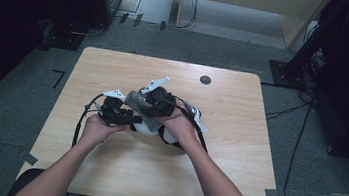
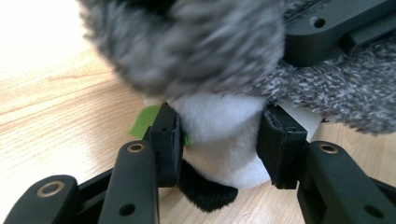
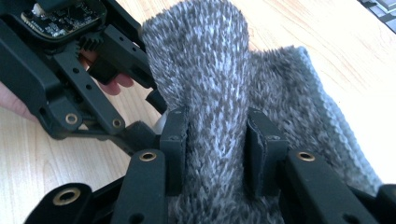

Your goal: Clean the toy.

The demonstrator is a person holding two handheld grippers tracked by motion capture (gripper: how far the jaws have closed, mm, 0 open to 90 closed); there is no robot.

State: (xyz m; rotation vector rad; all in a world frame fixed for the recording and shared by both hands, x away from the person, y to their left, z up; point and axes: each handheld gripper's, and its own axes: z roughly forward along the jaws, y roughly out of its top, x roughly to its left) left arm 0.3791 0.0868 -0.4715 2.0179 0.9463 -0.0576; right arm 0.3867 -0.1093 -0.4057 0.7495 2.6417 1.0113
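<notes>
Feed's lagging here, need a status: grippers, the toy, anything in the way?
Left gripper shut on white plush toy. Right gripper shut on grey knitted garment draped over the toy. Wooden table around them bare, nothing blocking.

Bare table [image 1: 131, 67] around both tools

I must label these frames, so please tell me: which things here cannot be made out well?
- Plush toy, left gripper view: its top is hidden by the blurred grey knit sock in front.
- Sock, right gripper view: its lower end is cut off by the bottom edge.
- High view: both the left gripper and the right gripper overlap, so the toy is too small to identify.
</notes>
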